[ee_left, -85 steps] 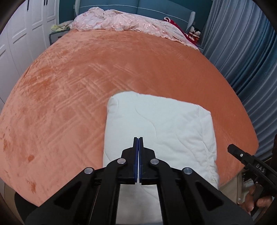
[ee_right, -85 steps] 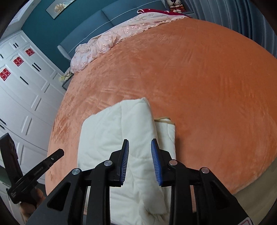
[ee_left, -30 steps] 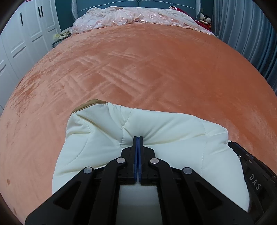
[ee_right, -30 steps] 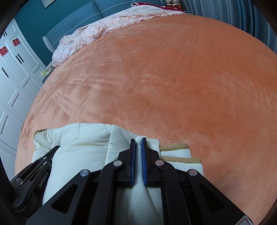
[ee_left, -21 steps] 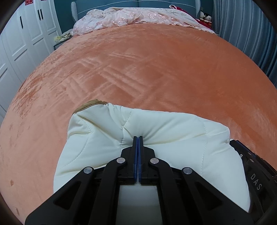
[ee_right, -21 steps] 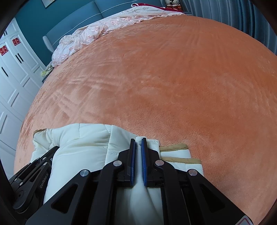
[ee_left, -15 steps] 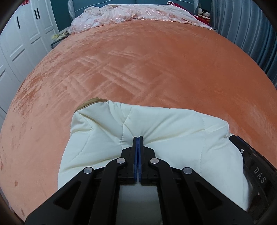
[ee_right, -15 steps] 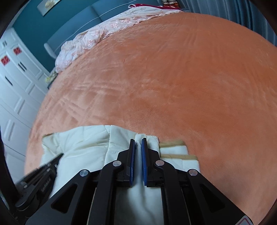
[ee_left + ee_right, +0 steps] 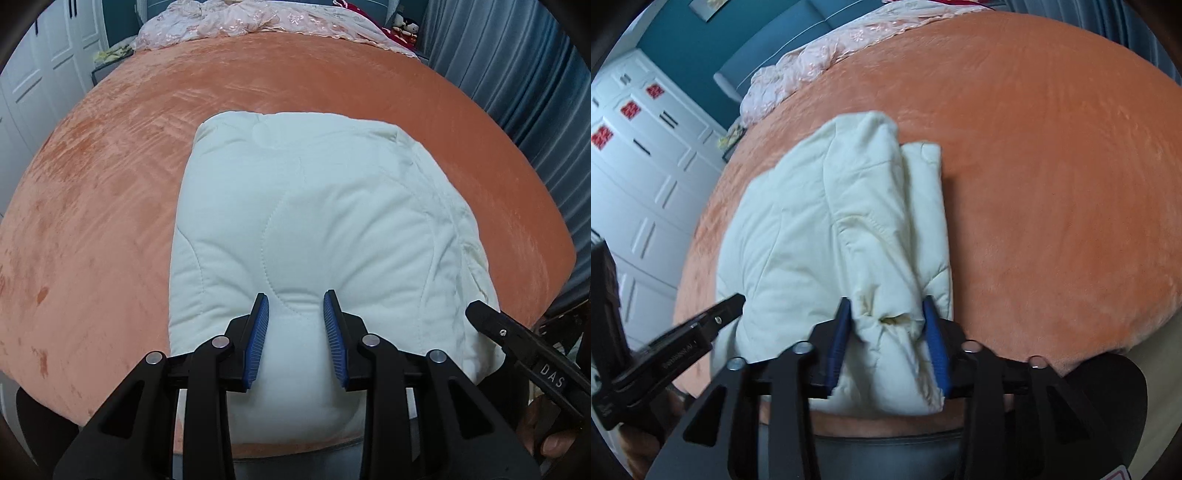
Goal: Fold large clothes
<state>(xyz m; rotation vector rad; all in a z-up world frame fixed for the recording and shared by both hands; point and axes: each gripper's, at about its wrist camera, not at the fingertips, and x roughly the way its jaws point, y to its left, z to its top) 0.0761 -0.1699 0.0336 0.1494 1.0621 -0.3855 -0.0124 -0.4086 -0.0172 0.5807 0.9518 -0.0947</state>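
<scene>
While the folded white coat (image 9: 325, 229) lies on my orange bed (image 9: 110, 184), both my left gripper (image 9: 295, 332) and right gripper (image 9: 886, 332) are opening, cloth between the jaws, not pinched.

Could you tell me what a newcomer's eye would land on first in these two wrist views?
First, the cream quilted garment, folded into a thick bundle at the near edge of the orange bedspread. Next, the blue-padded left gripper and right gripper, jaws opening, each with the bundle's near edge between its pads. A pink floral quilt lies at the headboard.
</scene>
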